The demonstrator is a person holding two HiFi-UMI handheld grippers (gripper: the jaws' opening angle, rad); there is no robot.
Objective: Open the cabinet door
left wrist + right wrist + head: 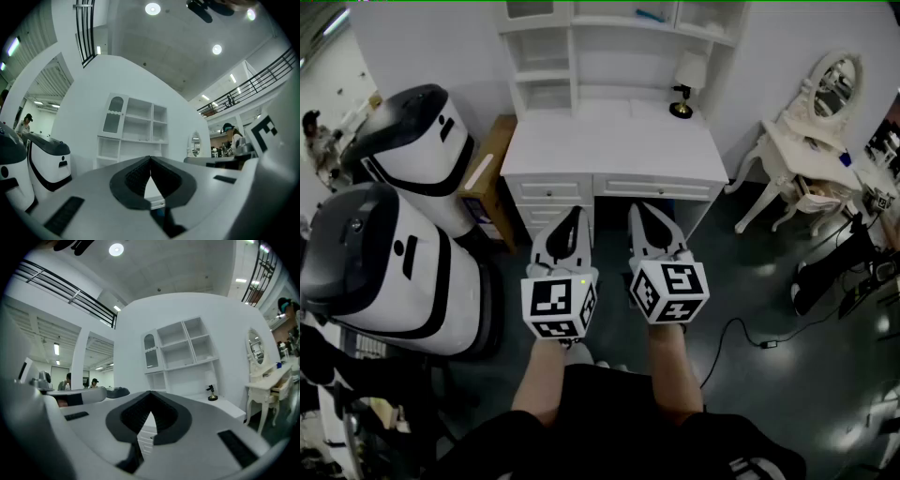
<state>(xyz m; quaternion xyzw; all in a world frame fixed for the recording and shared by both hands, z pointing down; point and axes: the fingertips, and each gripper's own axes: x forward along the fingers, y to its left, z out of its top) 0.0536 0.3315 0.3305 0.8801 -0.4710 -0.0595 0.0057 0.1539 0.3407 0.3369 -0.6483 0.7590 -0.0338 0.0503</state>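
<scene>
Your left gripper [573, 214]: jaws together, nothing between them.
Your right gripper [639, 208]: jaws together, empty.
Cabinet door [115, 115]: closed, upper left of white hutch [619, 66], well apart from both your grippers.

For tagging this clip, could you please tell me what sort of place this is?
Probably a staged furniture set inside a large lab hall: a white desk with shelves and a dressing table stand beside bulky white machines, with a balcony railing overhead.
</scene>
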